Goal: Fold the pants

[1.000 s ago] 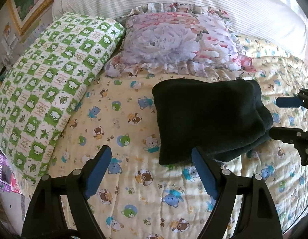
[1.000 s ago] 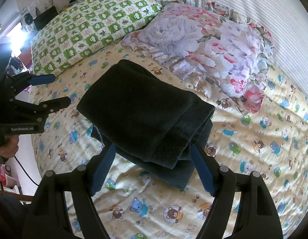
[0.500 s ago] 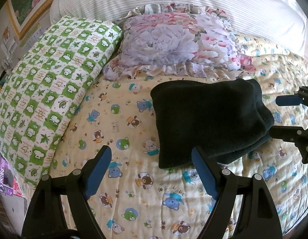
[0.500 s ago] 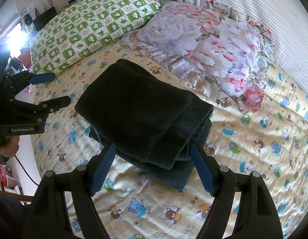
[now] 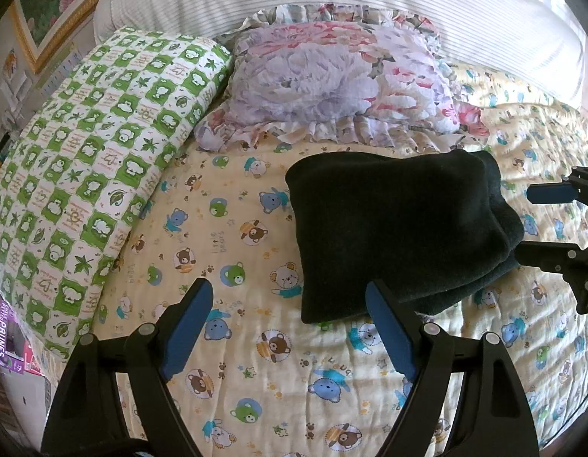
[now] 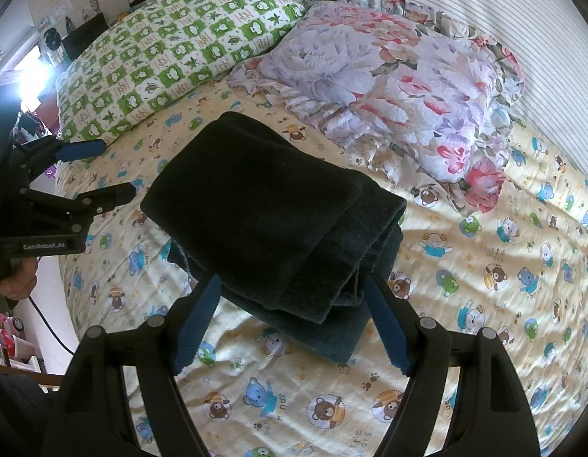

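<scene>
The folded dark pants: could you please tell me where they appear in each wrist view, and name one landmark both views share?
Left wrist view: the pants lie right of centre on the bedspread.
Right wrist view: the pants lie at centre, just beyond the open right tongs.
Shared landmark: the flowered pillow behind them.

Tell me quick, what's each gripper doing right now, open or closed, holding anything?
Left gripper: open, holding nothing, over the bedspread beside the folded pants.
Right gripper: open, holding nothing, fingers either side of the pants' near end.
</scene>
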`<act>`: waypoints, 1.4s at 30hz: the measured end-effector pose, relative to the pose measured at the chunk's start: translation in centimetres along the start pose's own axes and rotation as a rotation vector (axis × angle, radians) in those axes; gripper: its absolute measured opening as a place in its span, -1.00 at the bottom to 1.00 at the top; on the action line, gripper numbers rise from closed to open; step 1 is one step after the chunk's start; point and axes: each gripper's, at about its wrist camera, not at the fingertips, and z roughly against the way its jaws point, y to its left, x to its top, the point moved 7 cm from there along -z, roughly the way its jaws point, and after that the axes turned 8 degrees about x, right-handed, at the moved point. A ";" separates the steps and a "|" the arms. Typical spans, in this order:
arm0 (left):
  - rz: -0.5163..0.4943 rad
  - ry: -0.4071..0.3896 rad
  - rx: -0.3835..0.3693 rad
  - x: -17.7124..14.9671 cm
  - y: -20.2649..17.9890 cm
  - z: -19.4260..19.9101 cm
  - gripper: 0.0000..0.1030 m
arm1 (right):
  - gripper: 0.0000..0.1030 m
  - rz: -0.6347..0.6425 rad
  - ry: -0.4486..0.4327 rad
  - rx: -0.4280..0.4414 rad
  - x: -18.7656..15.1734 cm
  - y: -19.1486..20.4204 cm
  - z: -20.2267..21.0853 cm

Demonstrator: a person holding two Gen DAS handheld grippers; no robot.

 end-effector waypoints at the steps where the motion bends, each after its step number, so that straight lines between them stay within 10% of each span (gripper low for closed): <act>1: 0.000 0.000 0.000 0.0 0.0 0.0 0.61 | 0.52 0.000 0.000 0.000 0.0 0.0 0.0; 42: -0.011 0.030 -0.025 0.8 -0.6 -1.4 0.61 | 0.52 -0.026 0.008 0.005 -0.1 -0.4 -0.5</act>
